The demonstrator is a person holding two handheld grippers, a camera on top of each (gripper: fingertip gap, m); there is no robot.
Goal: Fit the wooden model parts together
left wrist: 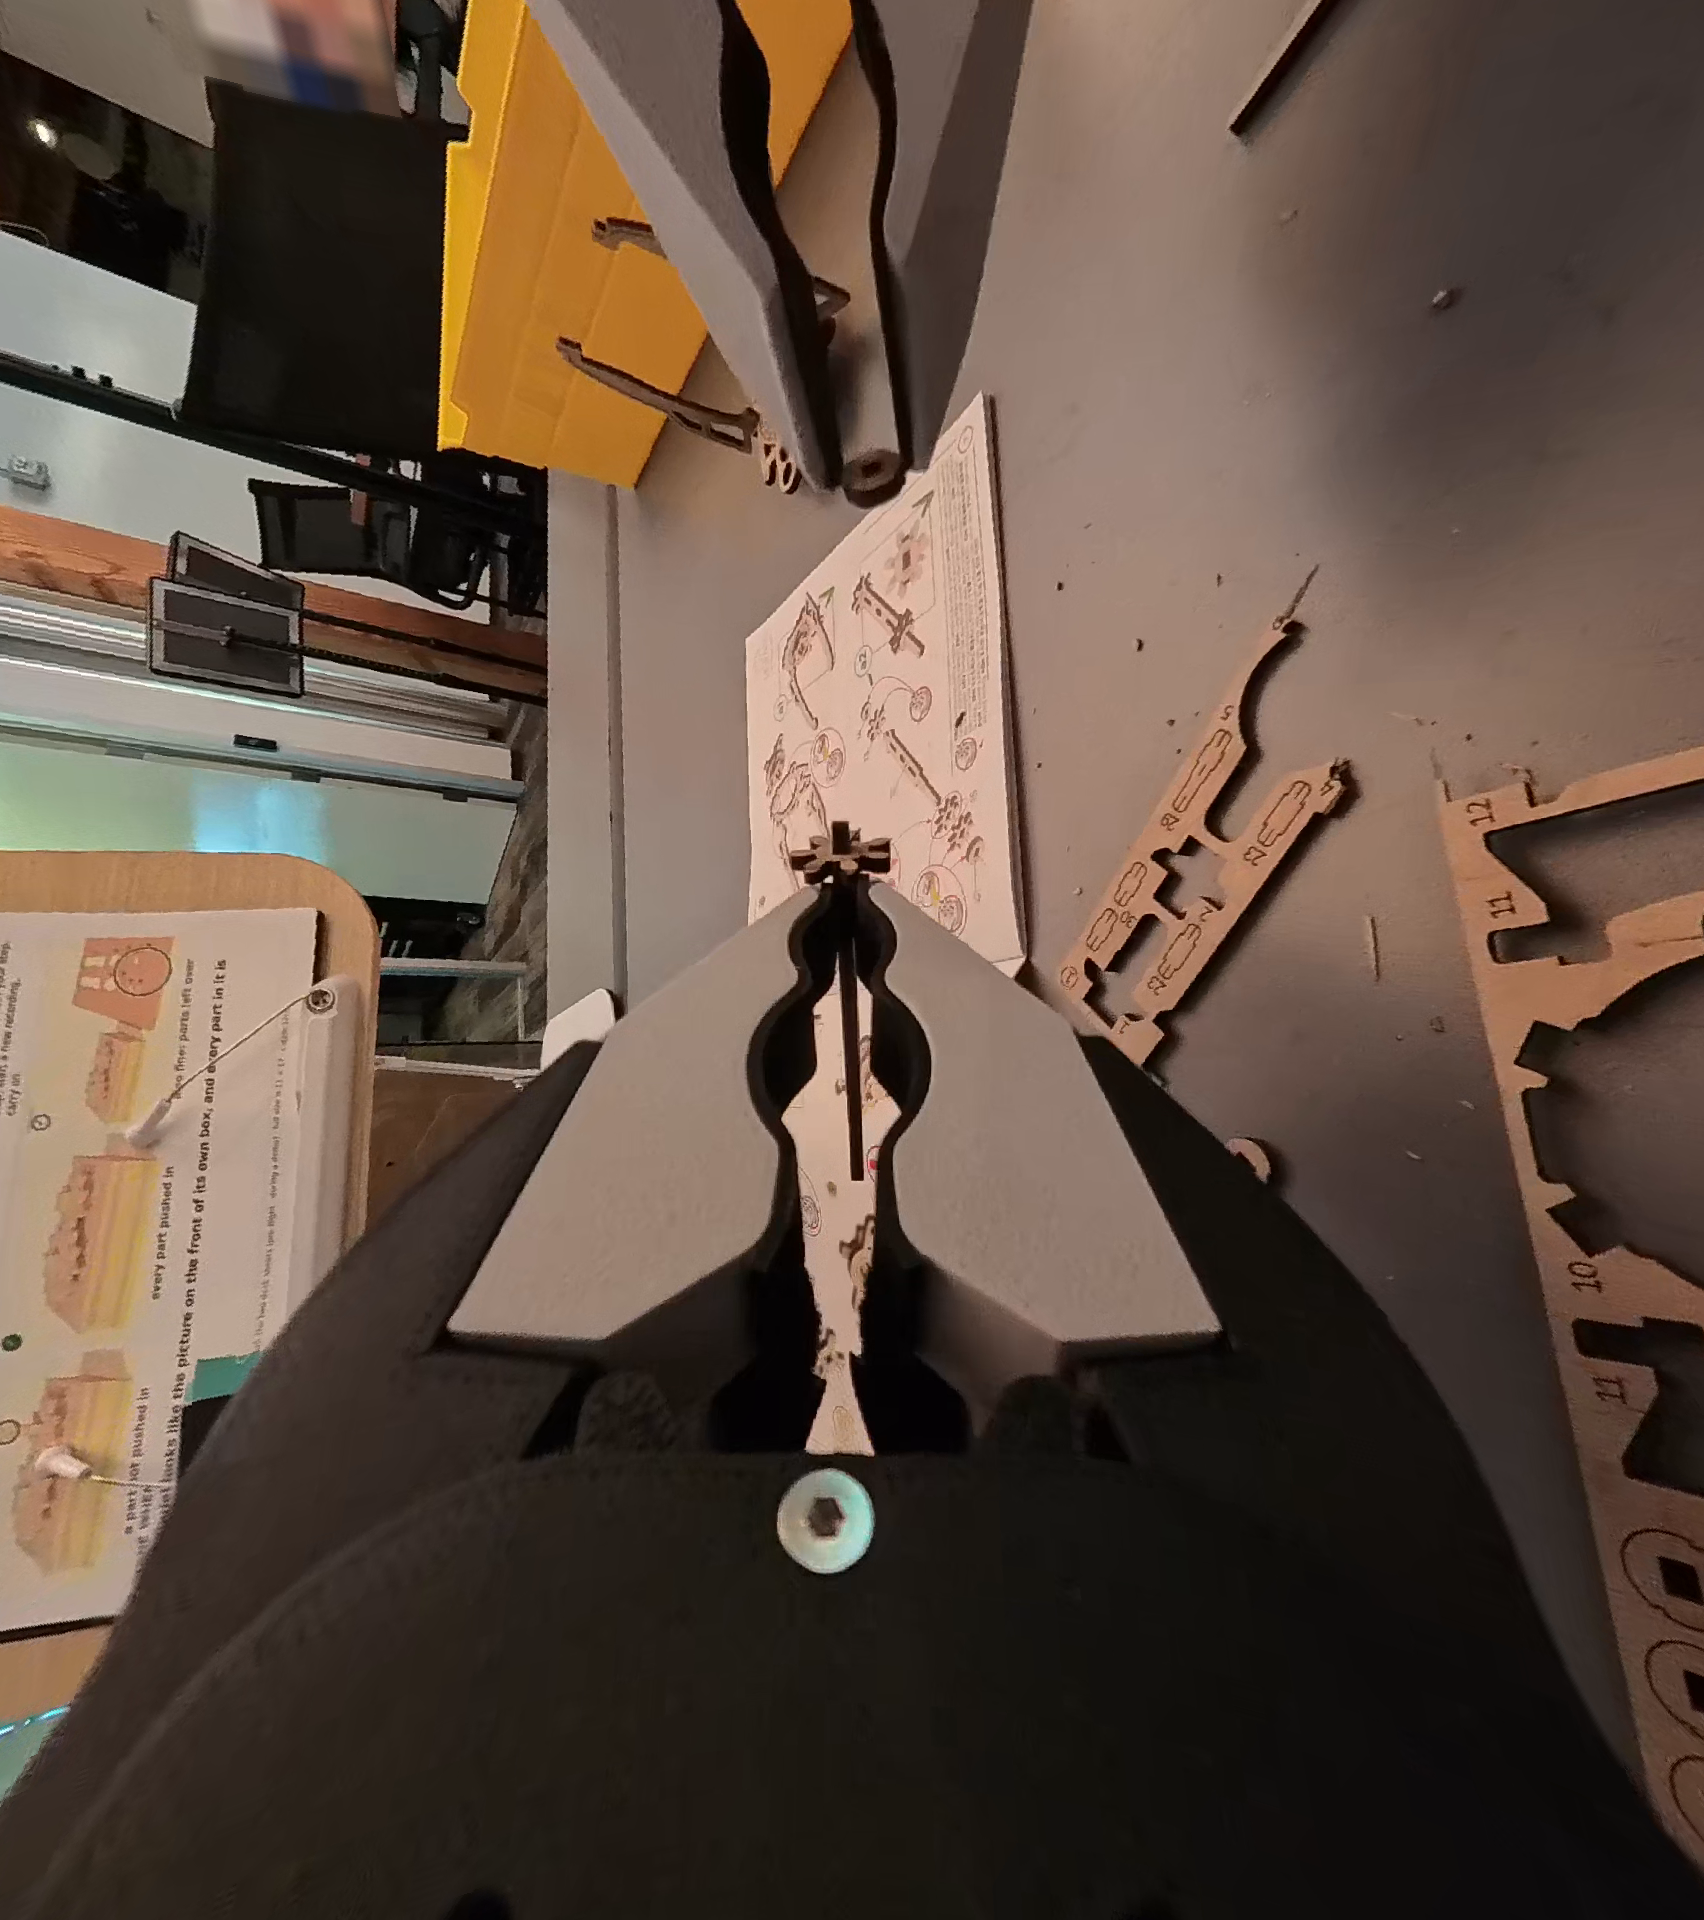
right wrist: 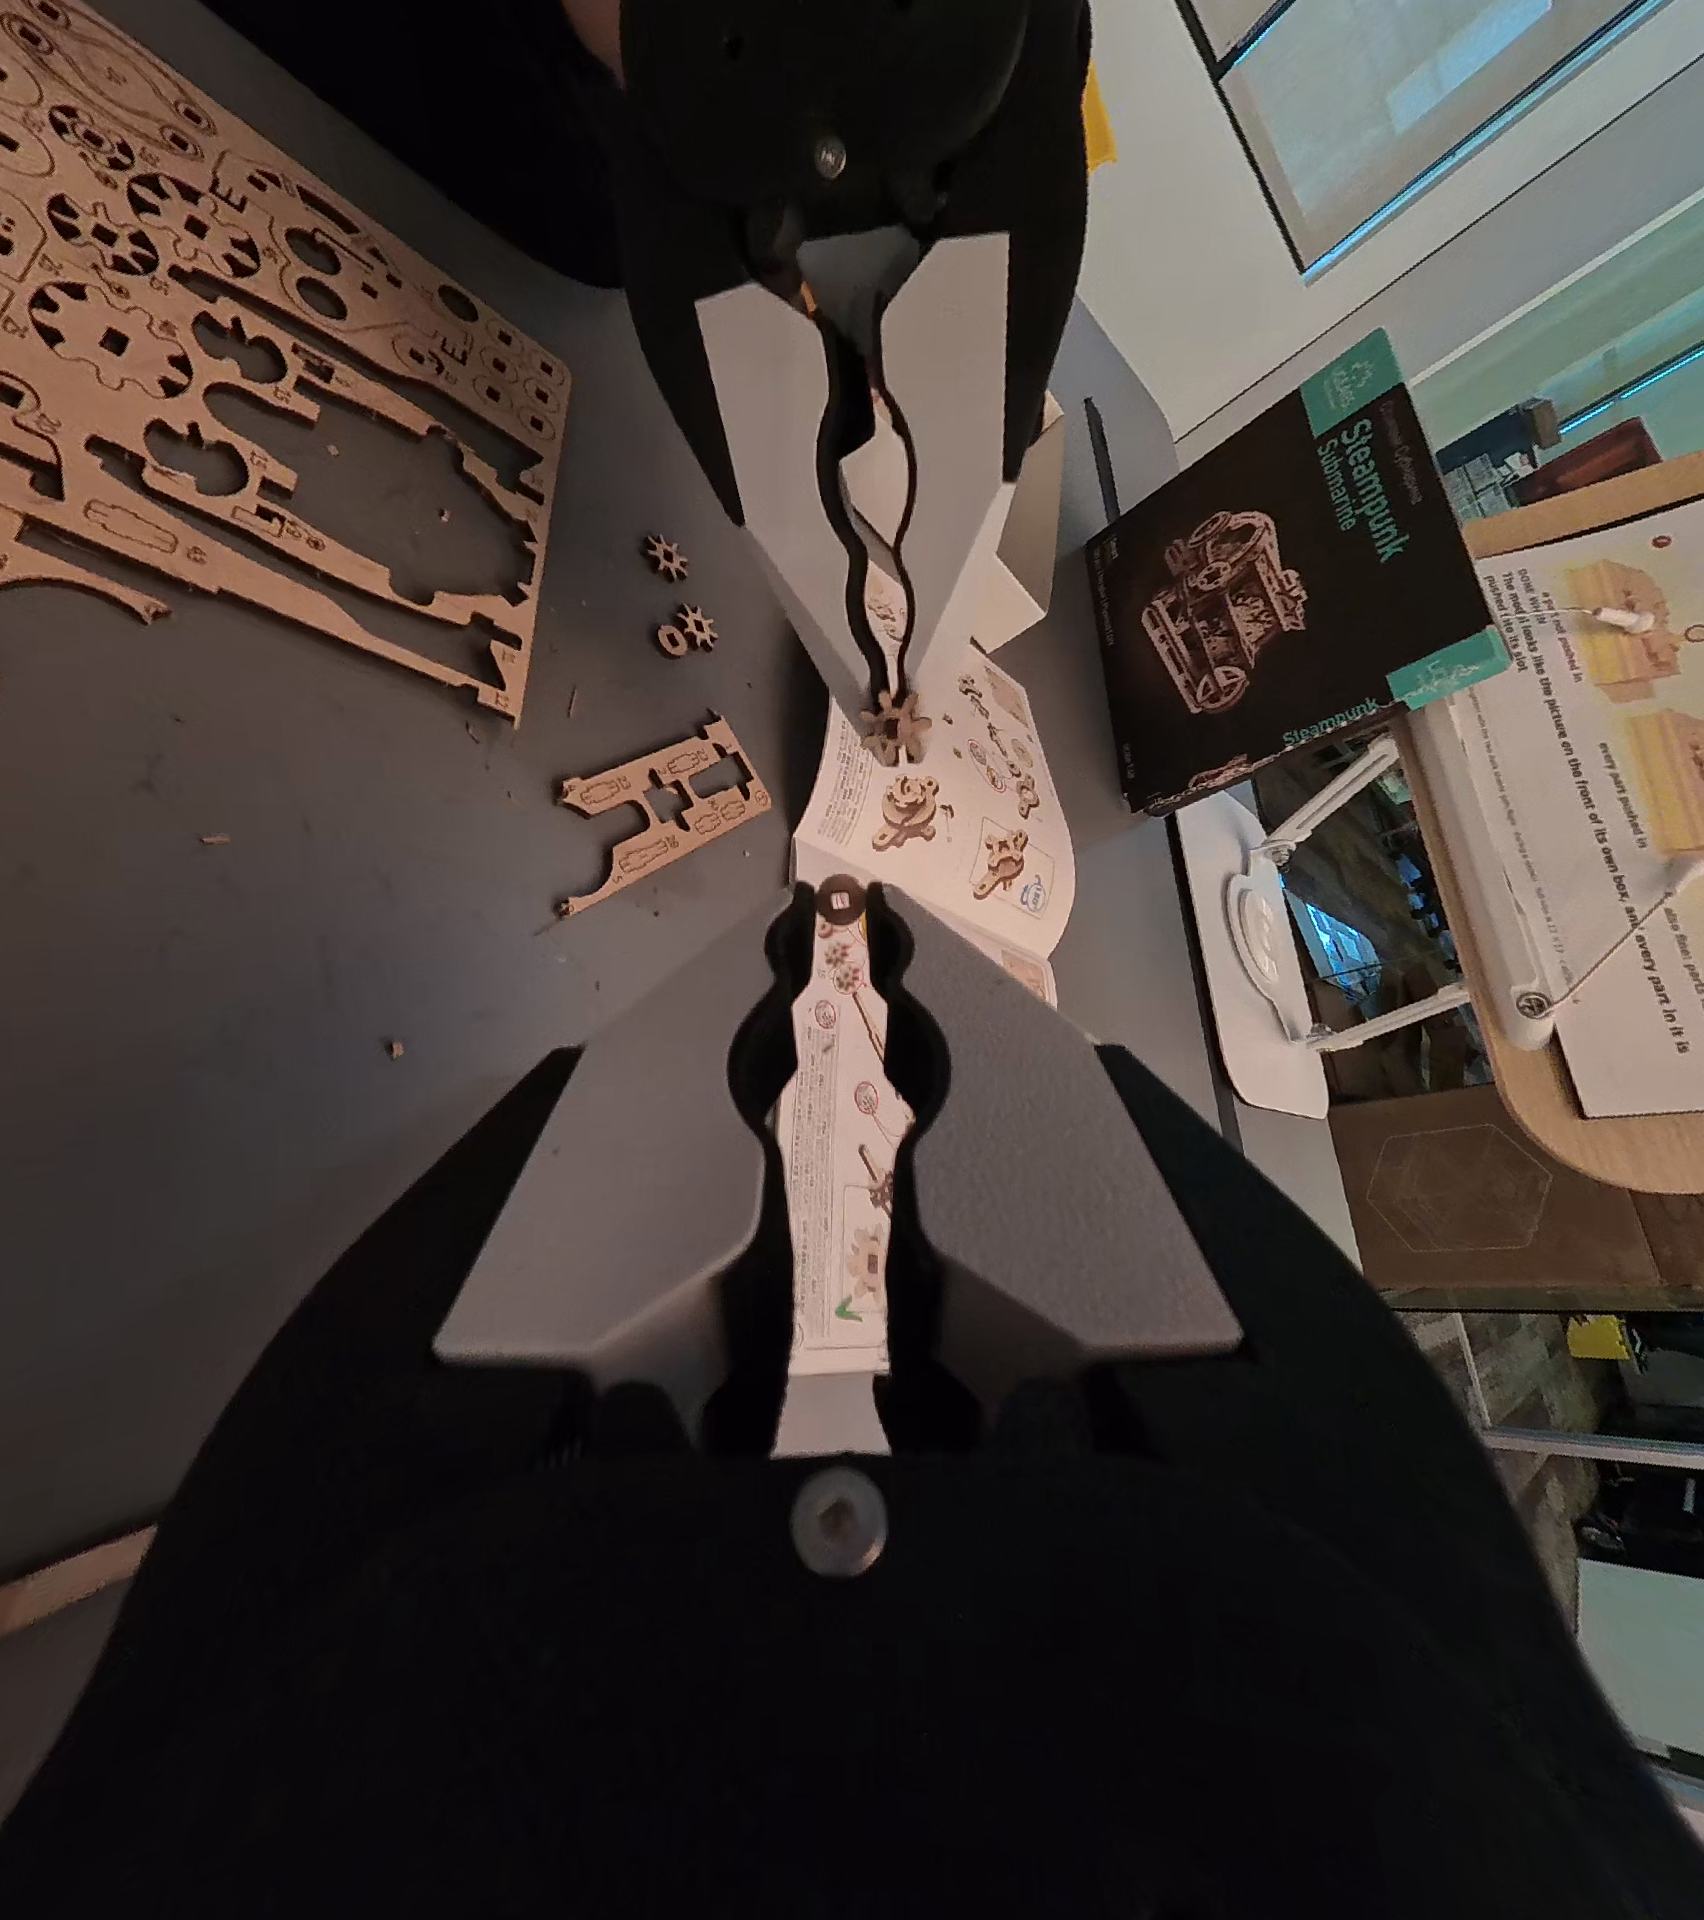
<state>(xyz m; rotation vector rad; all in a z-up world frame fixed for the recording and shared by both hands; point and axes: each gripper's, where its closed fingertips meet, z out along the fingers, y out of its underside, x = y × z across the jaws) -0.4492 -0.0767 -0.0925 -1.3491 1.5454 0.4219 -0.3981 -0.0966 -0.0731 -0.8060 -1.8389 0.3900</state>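
Observation:
My left gripper is shut on a thin dark wooden axle with a small gear on its front end. It also shows in the right wrist view, gear pointing down over the instruction booklet. My right gripper is shut on a small round wooden disc with a square hole. In the left wrist view the right gripper faces mine, the disc at its tip. Gear and disc are apart, above the booklet.
Laser-cut wooden sheets lie on the grey table. An H-shaped offcut and two loose small gears lie near the booklet. The dark model box stands at the right. A yellow box carries wooden parts. One gripper's finger ends stand about 7 cm off the other's.

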